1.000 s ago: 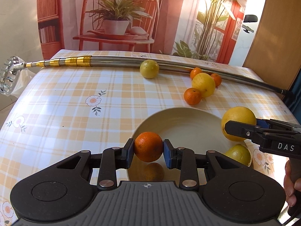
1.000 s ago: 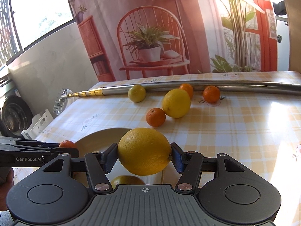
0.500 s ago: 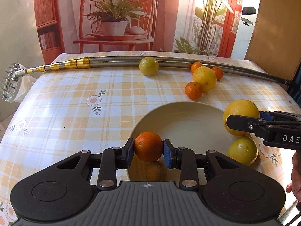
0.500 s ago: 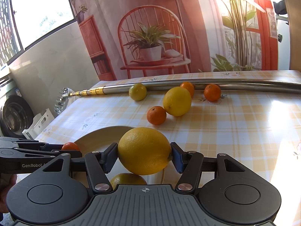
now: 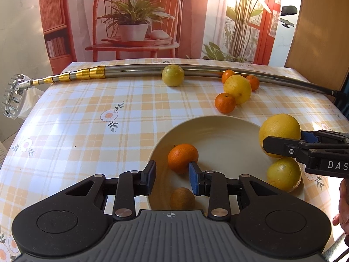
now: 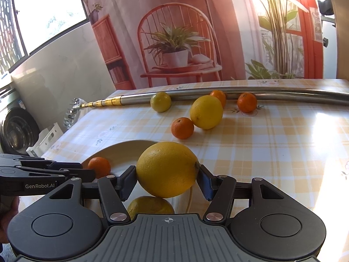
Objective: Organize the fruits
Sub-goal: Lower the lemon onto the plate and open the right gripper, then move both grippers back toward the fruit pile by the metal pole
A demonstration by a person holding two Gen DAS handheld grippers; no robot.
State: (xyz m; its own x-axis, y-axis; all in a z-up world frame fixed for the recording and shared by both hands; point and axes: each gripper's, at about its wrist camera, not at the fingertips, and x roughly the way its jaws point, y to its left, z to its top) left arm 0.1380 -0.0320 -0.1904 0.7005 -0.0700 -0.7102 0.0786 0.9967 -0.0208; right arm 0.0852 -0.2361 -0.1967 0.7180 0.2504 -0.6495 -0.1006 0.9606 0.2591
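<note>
A cream plate (image 5: 218,135) sits on the checked tablecloth. In it rests an orange (image 5: 182,157), just ahead of my left gripper (image 5: 172,178), which is open with the fruit beyond its pads. A dull brownish round shape (image 5: 182,198) shows near the plate's near rim; fruit or reflection, I cannot tell. My right gripper (image 6: 166,182) is shut on a large yellow citrus (image 6: 166,169), held over the plate's right side above a second yellow fruit (image 5: 283,173) lying in the plate. The left gripper (image 6: 85,171) shows at the right wrist view's left edge, beside the orange (image 6: 99,167).
Loose fruit lies beyond the plate: a greenish-yellow one (image 5: 173,75), a yellow one (image 5: 237,89) and three mandarins (image 5: 225,103) (image 5: 228,76) (image 5: 253,82). A long metal pole (image 5: 130,71) with gold segments spans the far side. The table drops off at the left.
My left gripper has opened and let go of the orange, which now lies in the plate. The right gripper still holds the yellow citrus over the plate, barely moved.
</note>
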